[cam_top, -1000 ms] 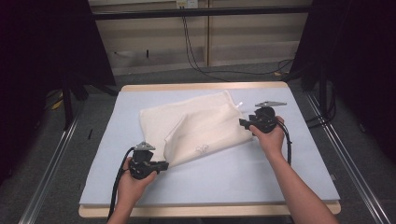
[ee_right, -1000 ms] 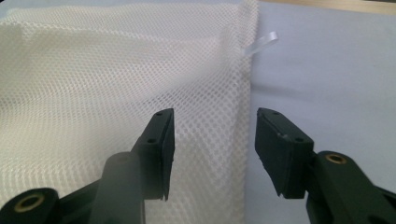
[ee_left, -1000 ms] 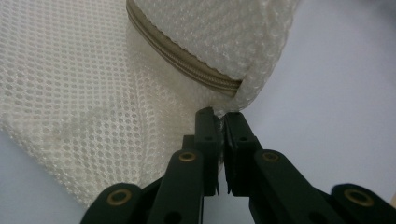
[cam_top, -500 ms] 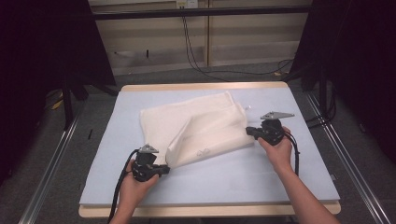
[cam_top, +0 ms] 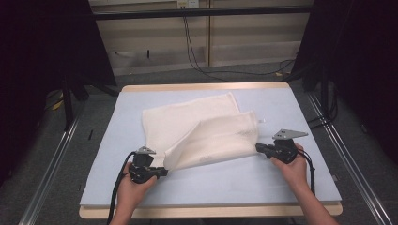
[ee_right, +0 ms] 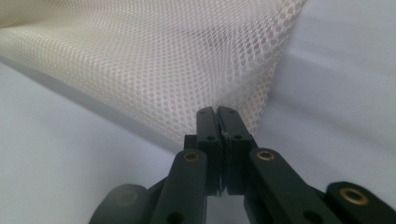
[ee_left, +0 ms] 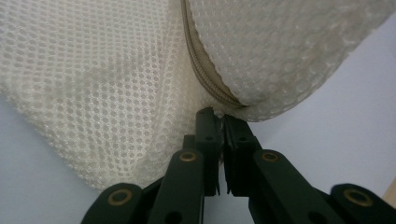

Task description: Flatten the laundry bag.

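A cream mesh bag point(cam_top: 187, 122) lies on the pale blue table top point(cam_top: 234, 183), its near layer folded over and lifted toward me. My left gripper point(cam_top: 163, 172) is shut on the bag's near left corner. In the left gripper view the jaws point(ee_left: 219, 115) pinch the mesh point(ee_left: 107, 70) just below the zipper point(ee_left: 201, 74). My right gripper point(cam_top: 259, 148) is shut on the folded layer's right corner. In the right gripper view the closed jaws point(ee_right: 217, 112) hold the edge of the mesh point(ee_right: 163, 56). The folded layer stretches between the two grippers.
The table's wooden rim point(cam_top: 206, 87) runs along the far side. Metal rails point(cam_top: 51, 168) flank the table on the floor. Cables point(cam_top: 197, 61) hang at the back wall, and dark stands point(cam_top: 70, 93) rise beside the table's far corners.
My right gripper has moved toward me and a little right, drawing the bag's right corner over the lower layer. The left gripper has stayed put, still pinching its corner.
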The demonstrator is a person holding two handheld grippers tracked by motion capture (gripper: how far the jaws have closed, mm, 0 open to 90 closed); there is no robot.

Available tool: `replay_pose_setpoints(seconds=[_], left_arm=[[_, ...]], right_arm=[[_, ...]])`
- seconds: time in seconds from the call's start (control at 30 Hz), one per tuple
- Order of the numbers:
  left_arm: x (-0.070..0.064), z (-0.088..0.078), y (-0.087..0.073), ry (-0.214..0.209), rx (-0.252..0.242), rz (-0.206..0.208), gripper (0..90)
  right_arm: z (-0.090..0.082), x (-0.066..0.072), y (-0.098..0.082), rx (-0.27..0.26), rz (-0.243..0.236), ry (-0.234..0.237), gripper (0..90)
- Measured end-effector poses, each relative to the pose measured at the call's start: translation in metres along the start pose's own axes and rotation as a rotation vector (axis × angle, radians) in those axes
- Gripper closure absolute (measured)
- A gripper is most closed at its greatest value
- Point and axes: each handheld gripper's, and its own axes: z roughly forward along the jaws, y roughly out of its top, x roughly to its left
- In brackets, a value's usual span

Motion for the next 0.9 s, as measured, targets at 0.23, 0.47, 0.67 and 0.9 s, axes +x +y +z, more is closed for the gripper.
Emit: replay_pose_setpoints(seconds=[0.23, 0.47, 0.67, 0.9], left_arm=[[0.002, -0.007, -0.001, 0.005, -0.025, -0.030, 84.8], [0.005, -0.014, 0.008, 0.019, -0.063, -0.006, 70.5], [0.005, -0.008, 0.024, 0.057, -0.151, 0.031, 55.4], [0.015, -0.005, 0.043, 0.078, -0.256, 0.009, 55.2]], right_arm=[[-0.002, 0.001, -0.008, 0.009, -0.034, 0.021, 88.5], [-0.001, 0.002, -0.008, 0.013, -0.044, 0.009, 88.5], [0.000, 0.003, -0.008, 0.023, -0.047, 0.011, 88.6], [0.000, 0.005, -0.008, 0.031, -0.060, 0.003, 88.6]])
